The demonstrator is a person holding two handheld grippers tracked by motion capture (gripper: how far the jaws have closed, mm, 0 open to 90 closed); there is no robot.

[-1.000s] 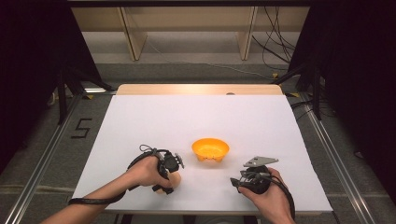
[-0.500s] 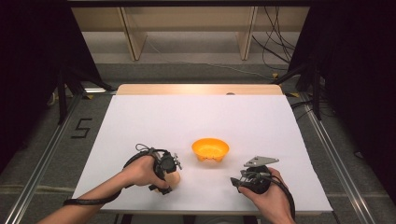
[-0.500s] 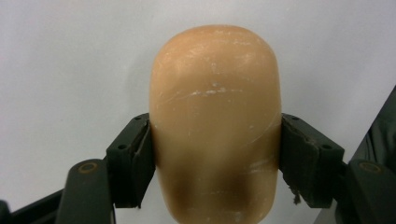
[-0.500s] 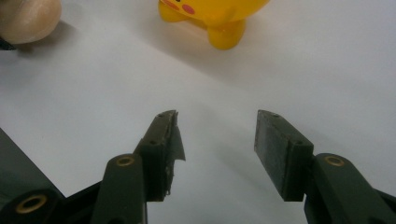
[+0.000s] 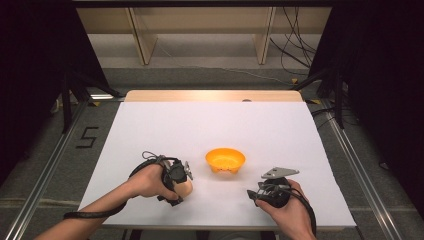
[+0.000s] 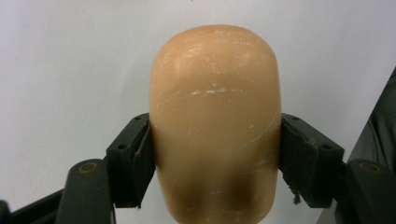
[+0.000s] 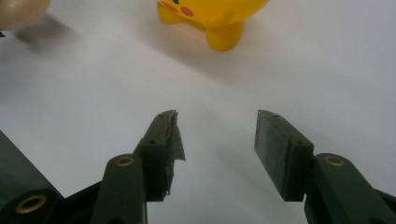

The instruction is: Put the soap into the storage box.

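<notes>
The white table [image 5: 215, 125] had lots of bare room behind the bowl [image 5: 225, 160], out to the far edge. There was one yellow bowl and one tan egg [image 6: 215, 121]. The left gripper [image 5: 181, 184] pinched the egg from both sides, just left of the bowl and nearer the person. The right gripper [image 7: 217, 140] sat spread apart, holding nothing, right of the bowl near the front edge.

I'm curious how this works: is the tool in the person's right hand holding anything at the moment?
No: the right tool has its jaws spread apart over bare white table, nothing between them, with the yellow bowl standing farther off.
</notes>
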